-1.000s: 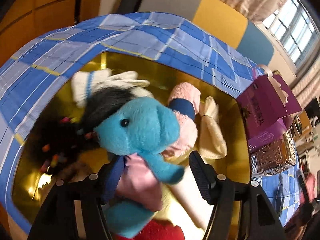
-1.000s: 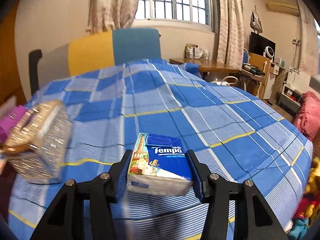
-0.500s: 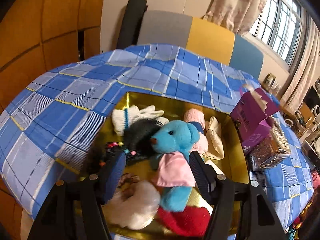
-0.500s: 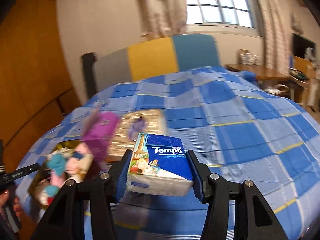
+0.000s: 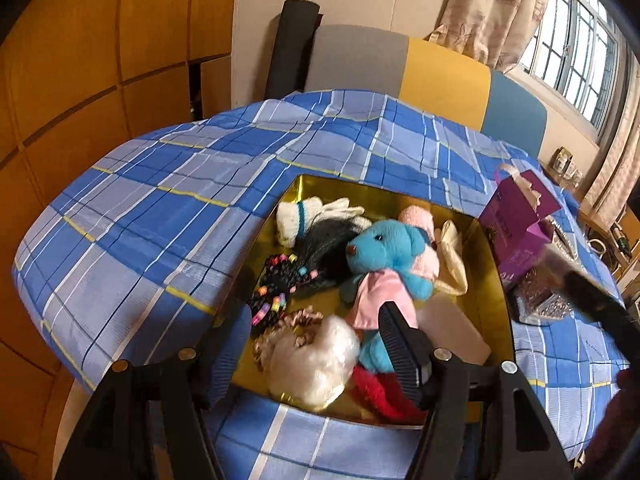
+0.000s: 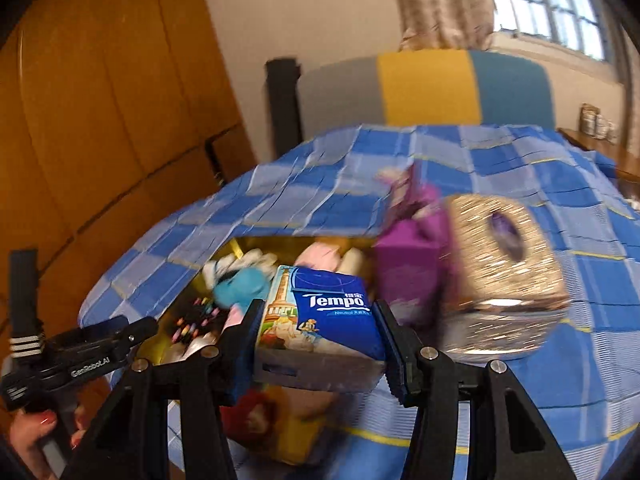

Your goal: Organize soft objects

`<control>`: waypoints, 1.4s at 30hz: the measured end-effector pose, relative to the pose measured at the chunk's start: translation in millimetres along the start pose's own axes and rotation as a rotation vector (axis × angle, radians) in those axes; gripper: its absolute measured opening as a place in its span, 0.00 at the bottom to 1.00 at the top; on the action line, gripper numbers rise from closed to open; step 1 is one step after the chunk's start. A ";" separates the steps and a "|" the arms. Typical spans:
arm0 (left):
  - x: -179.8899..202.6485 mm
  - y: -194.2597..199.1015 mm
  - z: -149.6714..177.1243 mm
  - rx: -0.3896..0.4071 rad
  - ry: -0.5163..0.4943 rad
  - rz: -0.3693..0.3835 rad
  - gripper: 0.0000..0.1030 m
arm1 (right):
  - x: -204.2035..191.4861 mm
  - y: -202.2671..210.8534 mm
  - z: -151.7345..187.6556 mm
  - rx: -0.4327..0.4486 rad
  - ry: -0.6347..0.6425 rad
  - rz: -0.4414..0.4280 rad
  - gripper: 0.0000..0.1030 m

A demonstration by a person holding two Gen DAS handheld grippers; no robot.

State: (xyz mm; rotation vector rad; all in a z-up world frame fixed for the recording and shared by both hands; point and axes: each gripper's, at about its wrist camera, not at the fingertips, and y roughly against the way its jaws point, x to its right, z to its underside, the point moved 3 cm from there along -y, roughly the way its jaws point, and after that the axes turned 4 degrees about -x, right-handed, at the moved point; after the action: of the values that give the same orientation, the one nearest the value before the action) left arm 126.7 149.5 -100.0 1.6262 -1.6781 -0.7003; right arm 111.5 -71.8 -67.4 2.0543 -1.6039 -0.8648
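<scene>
A: On the blue plaid-covered bed [image 5: 152, 216], shallow gold-lined tray [image 5: 486, 264] sits near the front edge. It is already packed: turquoise plush bear with pink scarf [image 5: 390, 248], white fluffy pompom [image 5: 316, 360], black hair piece with coloured beads [image 5: 280, 280], white knitted glove [image 5: 308, 216], plus something red at the front rim.

B: Tool states?

A: Right tool [image 6: 316, 344] is clamped on the blue Tempo tissue pack [image 6: 324, 320]; both pads press its sides and it is carried in the air, above the tray's near edge as that view shows it. Left tool [image 5: 312, 344] has its jaws spread wide with nothing between them, hanging over the tray's front part.

B: Step?

A: Carry-and-place, judging by the layout. The pack is the soft item in transit and the tray looks like the target. Not yet set down.

B: Next move needs?

A: Probably lower the pack into a free patch. Bare gold shows mainly at the right side beside the bear, so aim there and release only once it rests. The purple cardboard box [image 6: 408, 256] and glittery gold tissue box cover [image 6: 500, 264] stand just beside the tray's right wall, so keep clear of those. The right-wrist view is motion-blurred, so exact clearance is hard to tell.

B: Left tool in the way?

A: Possibly; it may need to back off.
</scene>
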 end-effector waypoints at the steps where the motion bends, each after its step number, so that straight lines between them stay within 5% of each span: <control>1: -1.0 0.9 1.7 -0.007 -0.001 -0.013 0.65 | -4.7 -7.9 1.5 -0.017 0.006 0.000 0.52; 16: -19.5 6.1 24.8 -0.063 -0.031 -0.155 0.65 | -36.9 -100.9 24.9 -0.185 0.046 0.086 0.54; 20: -21.5 -0.1 32.3 -0.123 -0.038 -0.170 0.65 | -37.1 -107.5 29.3 -0.210 0.077 0.095 0.71; 26: -15.8 2.0 39.6 -0.134 -0.034 -0.165 0.65 | -34.6 -88.0 32.7 -0.185 0.055 0.066 0.87; 42: 7.0 48.1 44.3 -0.046 -0.038 -0.120 0.65 | -34.4 15.5 42.0 -0.125 -0.040 0.110 1.00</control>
State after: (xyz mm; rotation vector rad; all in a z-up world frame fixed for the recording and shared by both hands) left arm 62.2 142.3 -89.3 1.7019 -1.5885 -0.8276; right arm 66.6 -40.1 -80.4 1.8566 -1.6243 -0.9468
